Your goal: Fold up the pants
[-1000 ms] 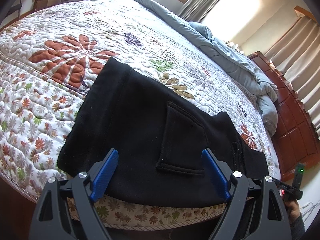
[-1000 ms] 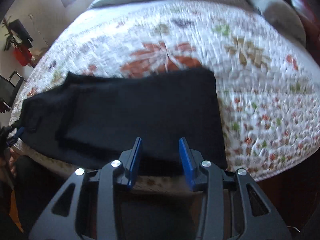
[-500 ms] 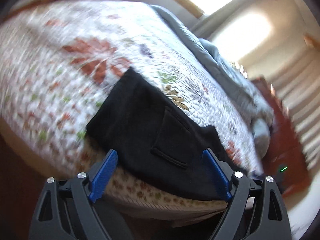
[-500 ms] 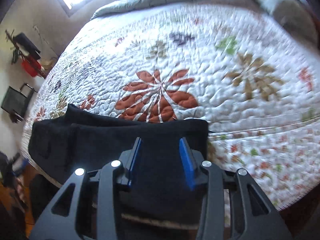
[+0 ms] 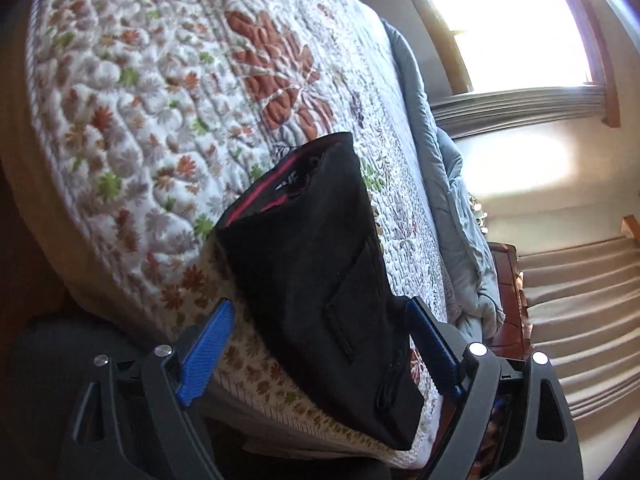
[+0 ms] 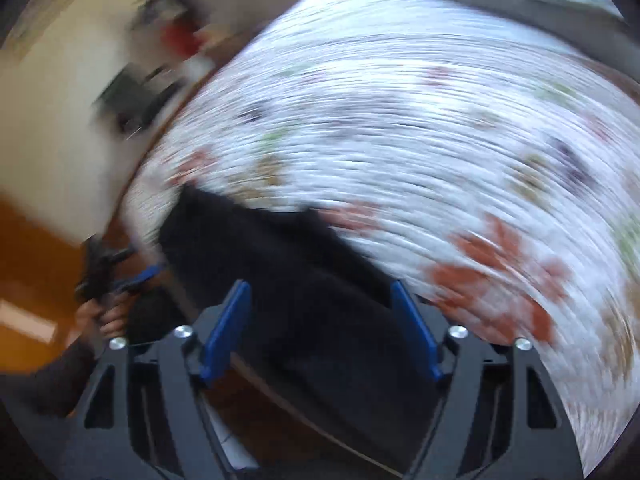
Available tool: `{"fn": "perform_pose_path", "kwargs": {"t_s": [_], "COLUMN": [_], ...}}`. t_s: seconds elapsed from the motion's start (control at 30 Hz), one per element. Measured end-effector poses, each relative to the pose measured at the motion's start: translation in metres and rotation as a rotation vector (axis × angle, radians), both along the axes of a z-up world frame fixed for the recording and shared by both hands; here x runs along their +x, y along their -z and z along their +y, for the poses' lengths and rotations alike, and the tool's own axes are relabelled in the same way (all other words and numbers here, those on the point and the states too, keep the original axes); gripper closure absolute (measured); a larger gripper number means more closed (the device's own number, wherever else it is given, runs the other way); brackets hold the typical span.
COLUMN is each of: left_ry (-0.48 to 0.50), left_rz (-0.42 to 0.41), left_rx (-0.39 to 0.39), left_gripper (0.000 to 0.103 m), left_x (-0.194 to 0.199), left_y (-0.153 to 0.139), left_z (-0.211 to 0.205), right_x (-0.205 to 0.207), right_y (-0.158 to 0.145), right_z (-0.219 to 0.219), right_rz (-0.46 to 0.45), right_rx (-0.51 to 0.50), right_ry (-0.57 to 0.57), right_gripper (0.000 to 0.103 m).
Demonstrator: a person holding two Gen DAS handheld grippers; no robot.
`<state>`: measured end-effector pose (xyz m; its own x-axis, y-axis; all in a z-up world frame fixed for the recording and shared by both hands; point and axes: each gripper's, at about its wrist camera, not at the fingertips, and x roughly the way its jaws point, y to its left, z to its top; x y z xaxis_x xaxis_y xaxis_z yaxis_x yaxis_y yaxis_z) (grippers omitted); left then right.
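**Black Pants Seen Folded at Edge of Quilted Bed**

A pair of black pants (image 5: pixel 316 276) was pictured lying folded on a floral quilt (image 5: pixel 160 120), close to the near edge of the bed, with part of the bundle reaching the quilt's hanging border. A back pocket was seen on the upper layer, and a strip of red lining was visible at the end of the bundle farthest from the camera. Beyond the pants, a grey-blue blanket (image 5: pixel 452 200) was bunched along the far side of the quilt, and a reddish wooden headboard (image 5: pixel 508 300) was seen past it, below a bright window (image 5: pixel 520 20) and beside pale curtains (image 5: pixel 580 320).

The left gripper (image 5: pixel 320 352) was held just off the near edge of the bed, its blue-padded jaws spread wide to either side of the pants, with nothing caught between them.

The right wrist view was heavily smeared by motion. In it, the pants (image 6: pixel 280 272) were made out as a dark shape on the quilt (image 6: pixel 400 120), again near the bed's edge. The right gripper (image 6: pixel 320 340) was seen with its jaws parted and no cloth pinched in them; whether its pads were touching the fabric could not be told through the blur. The left gripper (image 6: pixel 116 284) was glimpsed at the side of the pants, held in a hand (image 6: pixel 108 316).
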<state>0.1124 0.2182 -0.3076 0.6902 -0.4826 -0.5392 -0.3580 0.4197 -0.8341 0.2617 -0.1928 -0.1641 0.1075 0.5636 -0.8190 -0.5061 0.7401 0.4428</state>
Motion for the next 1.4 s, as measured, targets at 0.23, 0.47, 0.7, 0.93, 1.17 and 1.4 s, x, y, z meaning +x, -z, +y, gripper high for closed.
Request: {"fn": "perform_pose_path", "kwargs": {"t_s": [0.23,0.47,0.7,0.93,1.17,1.4], "left_ry": [-0.004,-0.037,-0.011,-0.004,-0.003,0.002], "left_rz": [0.017,-0.014,-0.071,-0.109,-0.11,-0.09], "left_rx": [-0.037,-0.08,-0.031,-0.091,-0.106,-0.087], "left_gripper": [0.015,0.016,0.017,0.024,0.024,0.037], "left_x": [0.01,0.005,0.012,0.005,0.001,0.004], "left_y": [0.014,0.032,0.029,0.048,0.047,0.05], "left_z": [-0.008,-0.008,-0.003,0.005,0.011,0.01], "right_x": [0.051,0.074,0.084,0.071,0.085,0.092], "right_y": [-0.008,0.056,0.122,0.159,0.166,0.141], "right_z": [0.176,0.323,0.399,0.43,0.431,0.419], "right_rz": [0.071,0.174,0.309,0.433,0.519,0.484], "right_rx": [-0.042,-0.205,-0.28,-0.279,-0.247,-0.221], "right_ry": [-0.408,-0.707,-0.877,-0.992,-0.977,-0.962], "right_gripper": [0.019,0.017,0.017,0.018,0.045,0.066]}}
